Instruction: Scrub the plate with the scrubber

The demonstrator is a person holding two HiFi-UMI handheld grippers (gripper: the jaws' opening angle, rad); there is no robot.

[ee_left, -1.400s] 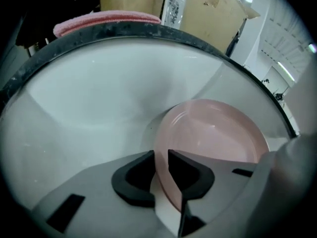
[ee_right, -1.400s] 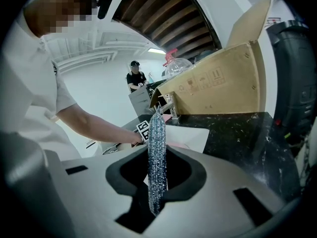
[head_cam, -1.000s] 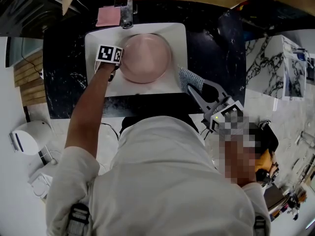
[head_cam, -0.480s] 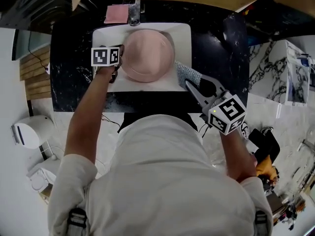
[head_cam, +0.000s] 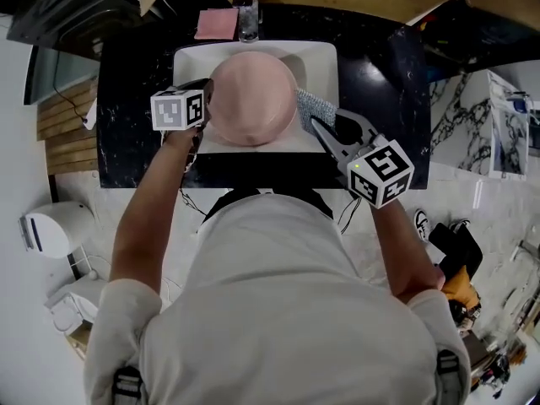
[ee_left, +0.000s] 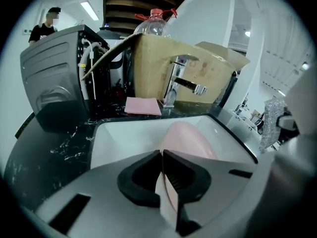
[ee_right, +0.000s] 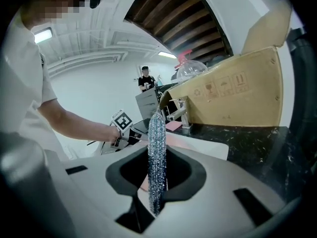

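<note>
A pink plate (head_cam: 251,95) stands tilted in the white sink (head_cam: 190,57). My left gripper (head_cam: 202,108) is at the plate's left rim. In the left gripper view the rim (ee_left: 167,200) runs between the pads of the left gripper (ee_left: 162,155), which press on it while the jaws are opening slightly. My right gripper (head_cam: 316,126) is shut on a grey mesh scrubber (head_cam: 310,106), which sits beside the plate's right edge. In the right gripper view the scrubber (ee_right: 157,128) stands upright, pinched in the right gripper (ee_right: 157,155).
A chrome faucet (head_cam: 246,15) rises behind the sink, with a pink cloth (head_cam: 216,24) to its left. Black marbled counter (head_cam: 126,133) surrounds the sink. A cardboard box (ee_left: 198,68) stands behind the faucet, and a grey machine (ee_left: 57,78) sits at the left.
My right gripper has carried the scrubber up and left, from the sink's front right corner to the plate's right edge. The left gripper stays on the plate's left rim.
</note>
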